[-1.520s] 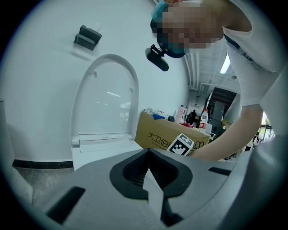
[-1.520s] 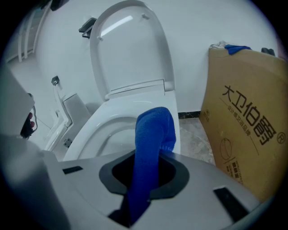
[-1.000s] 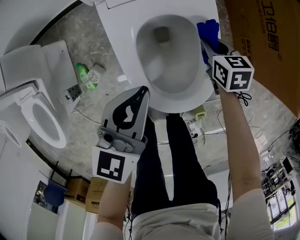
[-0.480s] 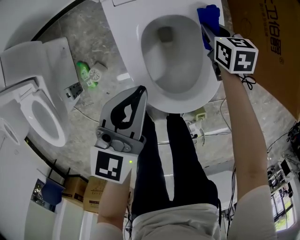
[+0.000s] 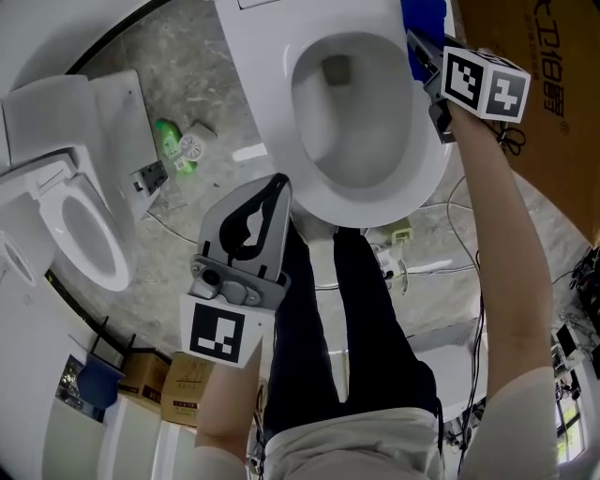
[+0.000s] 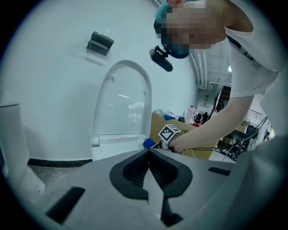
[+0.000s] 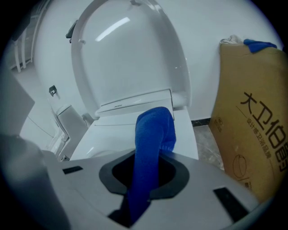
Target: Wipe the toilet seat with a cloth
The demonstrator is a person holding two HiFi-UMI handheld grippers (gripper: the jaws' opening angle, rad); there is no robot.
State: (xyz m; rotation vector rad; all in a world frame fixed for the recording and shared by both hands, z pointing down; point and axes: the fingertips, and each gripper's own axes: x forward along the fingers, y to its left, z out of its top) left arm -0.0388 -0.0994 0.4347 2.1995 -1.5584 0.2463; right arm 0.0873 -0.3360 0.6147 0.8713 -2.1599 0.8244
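The white toilet seat [image 5: 427,178] rings the open bowl [image 5: 347,103], and its lid [image 7: 130,58] stands raised. My right gripper [image 5: 419,42] is shut on a blue cloth [image 5: 420,19] at the seat's right rear rim. In the right gripper view the blue cloth [image 7: 152,148] hangs forward out of the jaws [image 7: 150,173] over the seat's back end. My left gripper [image 5: 270,192] is shut and holds nothing, hovering near the toilet's front. Its closed tips [image 6: 148,152] point at the lid [image 6: 123,103], the blue cloth [image 6: 149,143] and the right gripper's marker cube [image 6: 170,132].
A second toilet [image 5: 80,234] stands at the left. A green bottle [image 5: 167,142] and small parts lie on the floor between them. A tall cardboard box [image 5: 534,84] is close on the right. Cables [image 5: 441,267] run over the floor by the person's legs [image 5: 347,309].
My right gripper has slid with the blue cloth along the seat's right side toward the back. The left gripper has stayed where it was.
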